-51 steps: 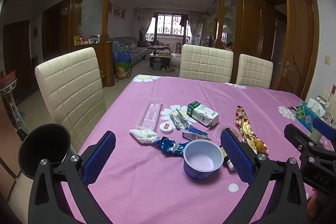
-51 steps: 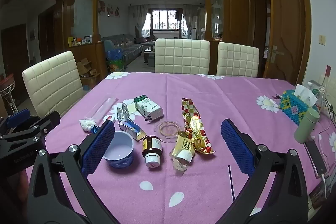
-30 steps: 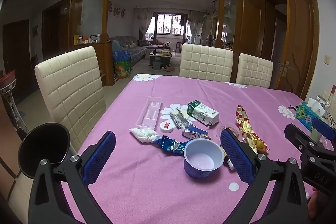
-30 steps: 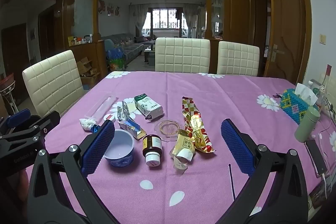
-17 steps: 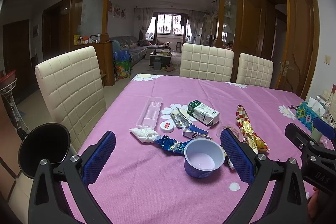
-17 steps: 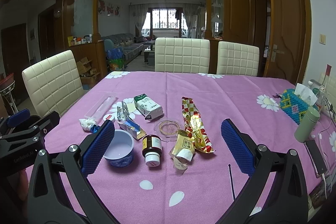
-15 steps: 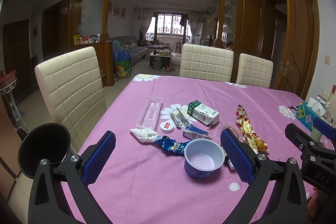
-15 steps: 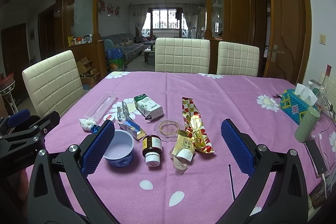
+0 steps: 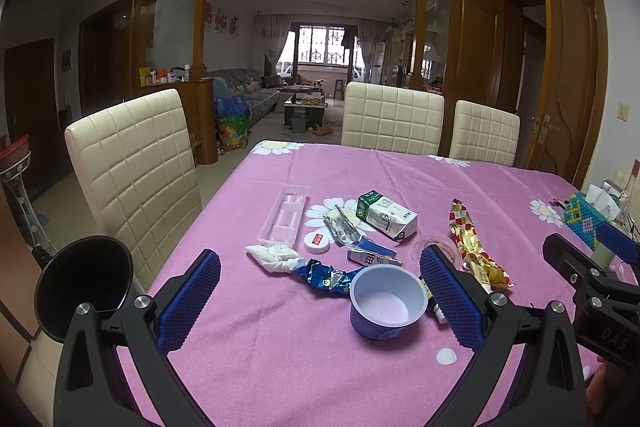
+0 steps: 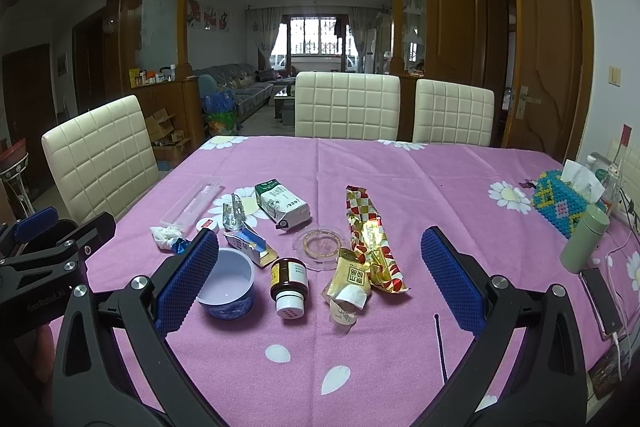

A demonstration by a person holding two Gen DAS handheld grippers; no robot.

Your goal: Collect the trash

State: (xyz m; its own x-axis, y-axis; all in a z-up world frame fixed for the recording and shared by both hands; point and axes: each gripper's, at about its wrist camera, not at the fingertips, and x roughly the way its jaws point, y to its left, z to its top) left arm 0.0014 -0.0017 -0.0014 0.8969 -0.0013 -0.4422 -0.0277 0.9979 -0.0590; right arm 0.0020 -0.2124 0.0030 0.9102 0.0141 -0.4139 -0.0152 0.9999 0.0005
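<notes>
Trash lies scattered on the pink tablecloth [image 9: 280, 347]. A blue-sided cup [image 9: 387, 301] [image 10: 227, 285] stands nearest me. Beside it are a brown bottle [image 10: 289, 287] on its side, gold wrappers [image 10: 372, 247], a milk carton [image 9: 386, 215] [image 10: 282, 205], a blue foil wrapper [image 9: 324, 275], a white tissue wad [image 9: 274, 257], a small white lid [image 9: 316, 242] and a clear tray [image 9: 285, 213]. My left gripper [image 9: 320, 301] is open, hovering before the cup. My right gripper [image 10: 318, 281] is open too, spanning the bottle and wrappers from above the table's near edge.
A black bin [image 9: 82, 287] stands off the table's left edge. Cream chairs [image 9: 136, 163] [image 10: 347, 105] ring the table. At the right are a beaded tissue box [image 10: 562, 197], a green flask [image 10: 584, 245], a phone [image 10: 600, 301] and a thin black stick [image 10: 440, 347].
</notes>
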